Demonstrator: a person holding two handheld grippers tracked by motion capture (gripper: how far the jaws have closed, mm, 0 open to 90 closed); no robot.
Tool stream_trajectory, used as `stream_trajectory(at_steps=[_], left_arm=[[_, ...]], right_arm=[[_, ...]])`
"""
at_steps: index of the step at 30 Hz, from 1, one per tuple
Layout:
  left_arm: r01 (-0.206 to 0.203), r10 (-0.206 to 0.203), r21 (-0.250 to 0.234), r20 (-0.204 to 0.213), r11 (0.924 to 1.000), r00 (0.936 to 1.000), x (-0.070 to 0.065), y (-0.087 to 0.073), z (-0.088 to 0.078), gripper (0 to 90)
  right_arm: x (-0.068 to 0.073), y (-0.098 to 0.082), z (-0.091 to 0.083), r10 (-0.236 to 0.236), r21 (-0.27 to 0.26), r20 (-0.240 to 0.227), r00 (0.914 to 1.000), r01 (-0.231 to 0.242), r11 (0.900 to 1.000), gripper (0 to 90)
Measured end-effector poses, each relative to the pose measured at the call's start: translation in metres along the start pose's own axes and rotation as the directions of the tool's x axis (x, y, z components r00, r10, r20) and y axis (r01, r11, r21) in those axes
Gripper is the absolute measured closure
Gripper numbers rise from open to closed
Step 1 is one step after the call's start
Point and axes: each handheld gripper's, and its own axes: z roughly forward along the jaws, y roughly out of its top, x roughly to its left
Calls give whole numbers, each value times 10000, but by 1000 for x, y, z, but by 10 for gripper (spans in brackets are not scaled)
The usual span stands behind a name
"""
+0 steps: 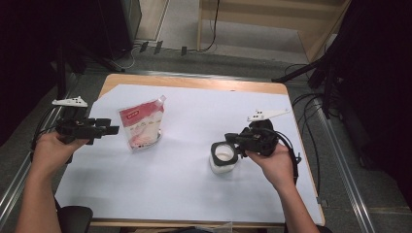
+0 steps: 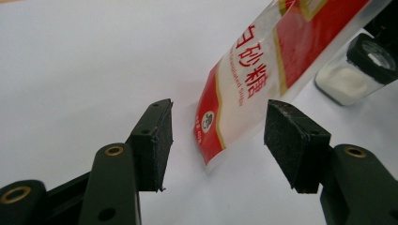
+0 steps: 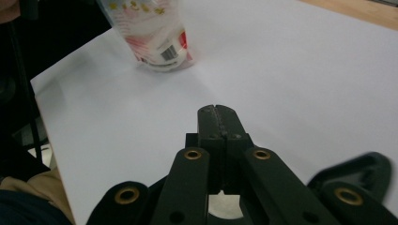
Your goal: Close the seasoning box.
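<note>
The left tongs (image 2: 218,143) are standing open just short of the sugar pouch (image 1: 141,127), which is standing upright on the worktop (image 1: 194,194), spout corner pointing up and away. They should be closing squarely across its midsection. The right tongs (image 3: 218,123) are resting fully closed, empty, over the jar (image 1: 223,158).

A lab-like recording space: dark tripod stands (image 1: 311,73), floor cables (image 1: 311,126) and a white-covered table (image 1: 194,194).

Sugar pouch (image 1: 141,127) left on table (image 1: 194,204), jar (image 1: 223,159) right, well apart
</note>
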Motion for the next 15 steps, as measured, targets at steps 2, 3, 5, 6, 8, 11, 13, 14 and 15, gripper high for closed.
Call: stream_trajectory(at_steps=[2, 3, 5, 6, 8, 11, 13, 14, 15], left_arm=[[111, -111, 101, -20, 9999, 9999, 3, -1, 2, 426], [190, -188, 158, -78, 9997, 9998, 4, -2, 4, 420], [139, -136, 146, -158, 9998, 9998, 6, -3, 7, 422], [128, -125, 180, -177, 9998, 9998, 7, -4, 8, 422], [96, -92, 214, -179, 9997, 9998, 9, -4, 10, 421], [173, -168, 245, -192, 9996, 9997, 10, -4, 14, 419], [115, -108, 312, -249, 9994, 9996, 10, -4, 17, 417], [76, -66, 345, -271, 9994, 9996, 10, -4, 17, 417], [63, -54, 362, -228, 9993, 9997, 10, -4, 18, 416]], right_arm=[[-3, 0, -5, 69, -93, 103, 9999, -68, 9999, 900], [-5, 0, -9, 97, -146, 162, 9998, -94, 9998, 900], [-9, 1, -17, 179, -264, 327, 9993, -170, 9995, 900], [-11, 1, -22, 256, -337, 376, 9990, -243, 9991, 900], [-16, 1, -33, 338, -542, 609, 9976, -305, 9981, 900], [-24, -1, -46, 547, -779, 851, 9949, -481, 9958, 900], [-29, -3, -53, 716, -887, 1047, 9919, -624, 9941, 900], [-32, -4, -57, 827, -928, 1129, 9902, -723, 9931, 900], [-34, -5, -58, 847, -947, 1201, 9891, -735, 9928, 900]])
